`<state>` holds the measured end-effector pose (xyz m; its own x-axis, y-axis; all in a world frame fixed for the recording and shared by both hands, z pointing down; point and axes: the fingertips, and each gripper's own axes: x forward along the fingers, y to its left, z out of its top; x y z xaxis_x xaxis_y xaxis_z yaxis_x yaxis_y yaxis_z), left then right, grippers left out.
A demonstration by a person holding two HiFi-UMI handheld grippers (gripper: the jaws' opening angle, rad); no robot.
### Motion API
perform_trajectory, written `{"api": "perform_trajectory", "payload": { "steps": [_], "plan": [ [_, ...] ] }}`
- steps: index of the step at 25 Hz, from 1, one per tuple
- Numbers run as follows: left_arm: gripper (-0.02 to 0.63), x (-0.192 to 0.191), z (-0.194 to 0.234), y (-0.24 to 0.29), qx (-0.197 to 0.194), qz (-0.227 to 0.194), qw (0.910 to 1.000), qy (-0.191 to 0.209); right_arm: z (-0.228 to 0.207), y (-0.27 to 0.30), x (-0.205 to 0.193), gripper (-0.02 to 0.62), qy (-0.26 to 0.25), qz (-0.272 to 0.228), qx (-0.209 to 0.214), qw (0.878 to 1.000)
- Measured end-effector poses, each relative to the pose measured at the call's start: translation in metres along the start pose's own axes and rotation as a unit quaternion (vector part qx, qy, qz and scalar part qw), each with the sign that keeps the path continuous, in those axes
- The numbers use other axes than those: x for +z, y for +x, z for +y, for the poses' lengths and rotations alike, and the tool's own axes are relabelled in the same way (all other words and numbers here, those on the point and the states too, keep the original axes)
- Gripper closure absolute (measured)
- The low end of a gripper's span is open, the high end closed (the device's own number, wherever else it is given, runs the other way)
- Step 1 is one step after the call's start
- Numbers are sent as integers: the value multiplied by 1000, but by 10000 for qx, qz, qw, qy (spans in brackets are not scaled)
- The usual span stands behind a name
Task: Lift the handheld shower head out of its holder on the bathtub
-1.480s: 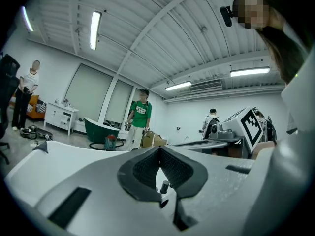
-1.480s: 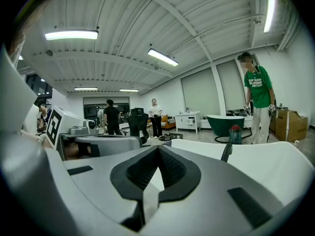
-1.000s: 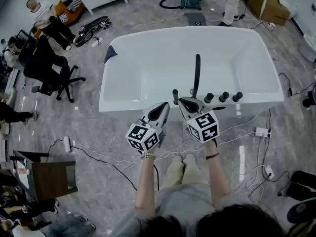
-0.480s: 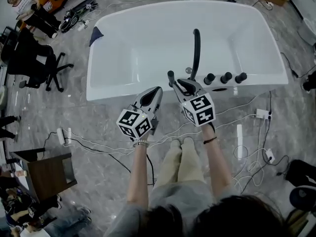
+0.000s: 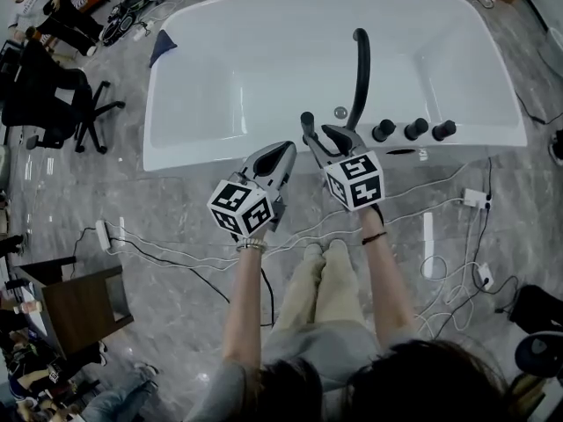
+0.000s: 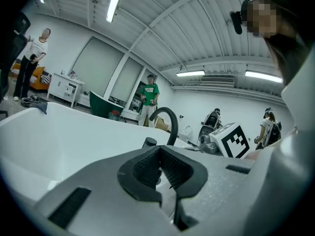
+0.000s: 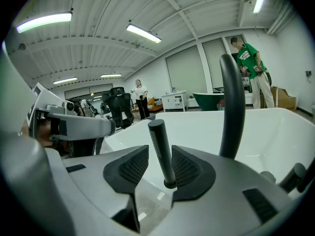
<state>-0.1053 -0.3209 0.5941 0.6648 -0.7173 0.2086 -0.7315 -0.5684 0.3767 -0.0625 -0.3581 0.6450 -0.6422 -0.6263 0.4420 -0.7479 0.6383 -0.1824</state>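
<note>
Shower head upright between right tool's just-opening jaws (foot in holder)

The shower head stands upright on the near rim of the bathtub, loose between the parted jaws of the right tongs, which have just been opening, and the air straight above it is free. Close on its right rises the tall curved spout, and further right three knobs crowd the rim. To its left the rim is bare except for the left tongs, jaws together, near the edge, and the white basin beyond lies open.
</note>
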Motion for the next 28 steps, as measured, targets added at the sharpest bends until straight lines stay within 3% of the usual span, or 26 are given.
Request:
{"api": "perform_trajectory", "payload": {
  "steps": [16, 28],
  "plan": [
    [601, -47, 46, 30, 194, 52, 9998, -47, -15, 68, -52, 443, -129, 302, 375, 9988],
    [601, -55, 53, 39, 261, 69, 9996, -94, -19, 82, -60, 453, -391, 436, 312, 9978]
  ]
}}
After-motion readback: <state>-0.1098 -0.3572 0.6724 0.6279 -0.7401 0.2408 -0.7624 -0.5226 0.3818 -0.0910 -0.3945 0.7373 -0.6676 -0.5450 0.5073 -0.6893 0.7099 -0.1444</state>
